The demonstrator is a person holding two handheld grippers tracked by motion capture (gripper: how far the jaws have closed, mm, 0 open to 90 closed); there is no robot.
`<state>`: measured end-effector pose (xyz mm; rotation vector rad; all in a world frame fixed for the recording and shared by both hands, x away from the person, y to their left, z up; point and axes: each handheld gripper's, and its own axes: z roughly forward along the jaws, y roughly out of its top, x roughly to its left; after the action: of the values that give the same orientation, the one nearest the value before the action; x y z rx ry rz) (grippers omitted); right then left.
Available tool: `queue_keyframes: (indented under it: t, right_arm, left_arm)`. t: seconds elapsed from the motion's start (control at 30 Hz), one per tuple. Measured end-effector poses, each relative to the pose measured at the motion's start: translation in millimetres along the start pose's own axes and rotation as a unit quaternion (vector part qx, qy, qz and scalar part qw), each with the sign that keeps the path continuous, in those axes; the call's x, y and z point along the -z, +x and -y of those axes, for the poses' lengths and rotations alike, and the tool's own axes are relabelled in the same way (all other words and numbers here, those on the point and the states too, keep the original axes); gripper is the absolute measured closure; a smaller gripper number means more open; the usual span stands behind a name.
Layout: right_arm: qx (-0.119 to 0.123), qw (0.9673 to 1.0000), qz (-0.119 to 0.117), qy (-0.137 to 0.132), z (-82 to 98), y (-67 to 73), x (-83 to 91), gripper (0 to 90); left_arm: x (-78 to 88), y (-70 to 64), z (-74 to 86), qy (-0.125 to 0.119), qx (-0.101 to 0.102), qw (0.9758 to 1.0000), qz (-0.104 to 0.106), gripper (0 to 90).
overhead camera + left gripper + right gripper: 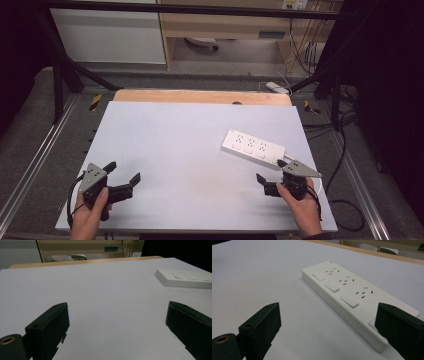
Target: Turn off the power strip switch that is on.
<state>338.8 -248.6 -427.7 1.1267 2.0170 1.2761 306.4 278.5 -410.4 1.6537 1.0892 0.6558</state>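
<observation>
A white power strip (253,146) with three switched sockets lies flat on the right half of the white table top (175,150). My right gripper (270,170) is held just in front of the strip's near end, open, with nothing between the jaws. In the right gripper view the power strip (347,292) runs away diagonally, and its near end reaches the right jaw of the open gripper (328,306). My left gripper (123,171) is open over the near left of the table. In the left gripper view the power strip (183,278) lies far off at the right, beyond the open gripper (117,306).
A wooden table edge (200,96) shows behind the white top. Black frame bars (65,65) stand at the back corners. Cables (345,200) trail over the floor at the right, and a white adapter (277,88) lies behind the table.
</observation>
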Motion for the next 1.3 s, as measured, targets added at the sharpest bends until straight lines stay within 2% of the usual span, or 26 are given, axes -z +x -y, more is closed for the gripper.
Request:
queue_keyframes:
  t: [0.27,0.53,0.87,1.0,1.1,1.3]
  right_arm:
    - [-0.004,1.0,-0.002,-0.007,-0.5,-0.4,0.6,6.6]
    - [-0.005,0.9995,-0.004,-0.03,-4.3,1.0,4.0,4.8]
    - [-0.026,0.998,0.001,-0.057,-9.7,-1.3,12.5,4.2]
    - [-0.03,0.998,0.004,-0.056,-10.7,-2.2,14.2,3.7]
    - [-0.041,0.9974,0.006,-0.058,-14.1,-2.8,17.5,2.8]
    - [-0.044,0.9975,0.012,-0.055,-22.2,-3.1,22.8,2.4]
  left_arm:
    - [-0.8,-0.4,0.1,0.001,-0.002,1.0,0.0,5.1]
    - [-1.3,-0.9,0.2,0.003,-0.006,1.0,0.001,5.1]
    - [-1.2,-1.1,0.2,0.003,-0.007,1.0,0.0,5.1]
    - [-1.7,-1.7,0.4,0.005,-0.007,1.0,0.001,5.1]
    - [-1.7,-2.0,0.8,0.007,-0.007,1.0,-0.001,5.1]
    - [-1.8,-1.9,1.3,0.009,-0.01,0.9999,-0.002,5.1]
